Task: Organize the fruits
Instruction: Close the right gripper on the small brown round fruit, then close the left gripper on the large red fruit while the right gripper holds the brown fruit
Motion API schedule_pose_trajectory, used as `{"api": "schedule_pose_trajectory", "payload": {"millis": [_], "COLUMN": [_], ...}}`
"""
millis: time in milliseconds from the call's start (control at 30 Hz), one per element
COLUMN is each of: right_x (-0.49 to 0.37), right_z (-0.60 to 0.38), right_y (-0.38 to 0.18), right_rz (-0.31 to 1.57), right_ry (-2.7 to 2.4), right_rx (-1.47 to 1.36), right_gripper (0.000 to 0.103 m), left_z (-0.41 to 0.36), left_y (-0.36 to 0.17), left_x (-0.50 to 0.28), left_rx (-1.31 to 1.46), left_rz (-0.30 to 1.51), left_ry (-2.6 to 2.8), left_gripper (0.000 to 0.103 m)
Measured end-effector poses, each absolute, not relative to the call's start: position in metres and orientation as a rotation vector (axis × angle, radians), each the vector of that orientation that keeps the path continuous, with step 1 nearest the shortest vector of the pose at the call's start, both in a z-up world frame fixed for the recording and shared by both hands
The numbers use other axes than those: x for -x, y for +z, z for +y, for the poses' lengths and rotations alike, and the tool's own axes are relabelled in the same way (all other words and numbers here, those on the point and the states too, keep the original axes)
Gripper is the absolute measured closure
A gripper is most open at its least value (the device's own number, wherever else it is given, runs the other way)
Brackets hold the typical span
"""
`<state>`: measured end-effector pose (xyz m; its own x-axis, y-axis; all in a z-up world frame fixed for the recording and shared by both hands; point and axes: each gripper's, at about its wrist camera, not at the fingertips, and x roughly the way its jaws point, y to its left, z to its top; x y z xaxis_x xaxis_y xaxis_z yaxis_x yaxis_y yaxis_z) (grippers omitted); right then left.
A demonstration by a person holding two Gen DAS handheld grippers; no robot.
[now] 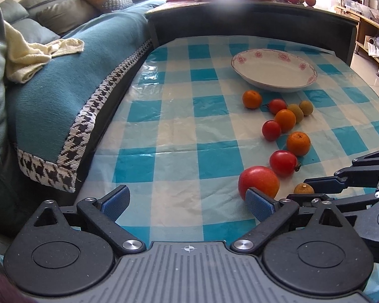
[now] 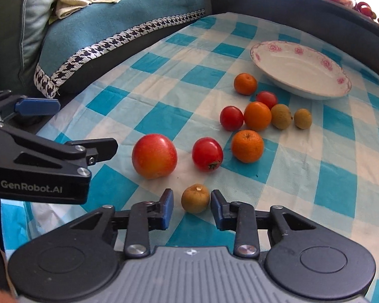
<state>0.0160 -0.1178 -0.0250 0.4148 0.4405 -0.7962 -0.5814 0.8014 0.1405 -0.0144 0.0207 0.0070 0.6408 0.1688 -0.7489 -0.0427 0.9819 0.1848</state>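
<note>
A white plate with pink flowers (image 1: pixel 274 72) (image 2: pixel 300 70) stands at the far side of the blue checked tablecloth (image 1: pixel 169 131). In front of it lie several small fruits: orange mandarins (image 2: pixel 247 146), red tomatoes (image 2: pixel 207 153) and brownish-green ones (image 2: pixel 281 116). Nearest is a large red-orange fruit (image 1: pixel 259 181) (image 2: pixel 154 155). My right gripper (image 2: pixel 192 205) (image 1: pixel 297 192) is shut on a small brown-green fruit (image 2: pixel 195 198) (image 1: pixel 303 188), which rests on the cloth. My left gripper (image 1: pixel 188 202) (image 2: pixel 88 126) stands open and empty, its right pad just in front of the large red-orange fruit.
A sofa with a teal throw (image 1: pixel 63 96) and a cream cloth (image 1: pixel 38 53) runs along the table's left edge. A dark raised ledge (image 1: pixel 252 22) with more fruit and bags closes off the far side. Shelves (image 1: pixel 371 38) stand at the far right.
</note>
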Motion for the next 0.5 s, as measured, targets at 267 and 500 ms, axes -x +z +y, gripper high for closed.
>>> {"api": "schedule_pose_trajectory", "payload": {"millis": [267,500], "right_x": [-0.023,-0.025], "right_z": [-0.137,-0.171], "right_y": [-0.017,-0.007], "right_rz": [0.973,0.983], "right_ry": [0.631,0.588], "right_rx": [0.126,0.124], "right_gripper": [0.077,0.077], "left_z": [0.007,-0.018], "left_y": [0.002,-0.011], "left_x": [0.010,-0.005], "left_rx": [-0.159,-0.258], "left_rz": [0.868,0.876], "left_ry": [0.000,-0.080], "left_gripper": [0.013,0.020]}}
